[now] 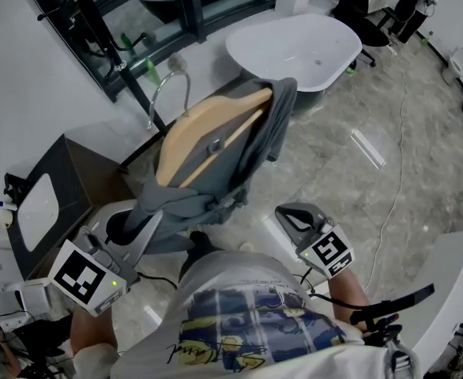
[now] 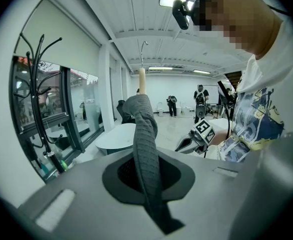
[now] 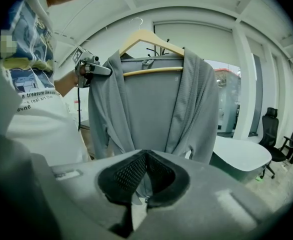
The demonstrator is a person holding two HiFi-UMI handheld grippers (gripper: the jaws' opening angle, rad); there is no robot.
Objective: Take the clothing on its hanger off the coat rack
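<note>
A grey garment (image 1: 251, 144) hangs on a wooden hanger (image 1: 204, 133), held off the black coat rack (image 1: 77, 10) and tilted over the floor. My left gripper (image 1: 141, 215) is shut on a fold of the garment (image 2: 146, 149) near its shoulder, and the cloth runs up between the jaws to the hanger's end (image 2: 142, 81). In the right gripper view the garment (image 3: 151, 109) hangs open-fronted on the hanger (image 3: 151, 36), with the left gripper (image 3: 104, 70) pinching its left edge. My right gripper (image 1: 291, 212) is shut and empty just short of the hem (image 3: 144, 186).
The coat rack (image 2: 36, 84) stands by the window frame. A white oval table (image 1: 295, 42) lies beyond the garment, with an office chair (image 1: 366, 6) behind it. A dark cabinet (image 1: 81, 172) stands at the left. A cable (image 1: 397, 188) trails over the marble floor.
</note>
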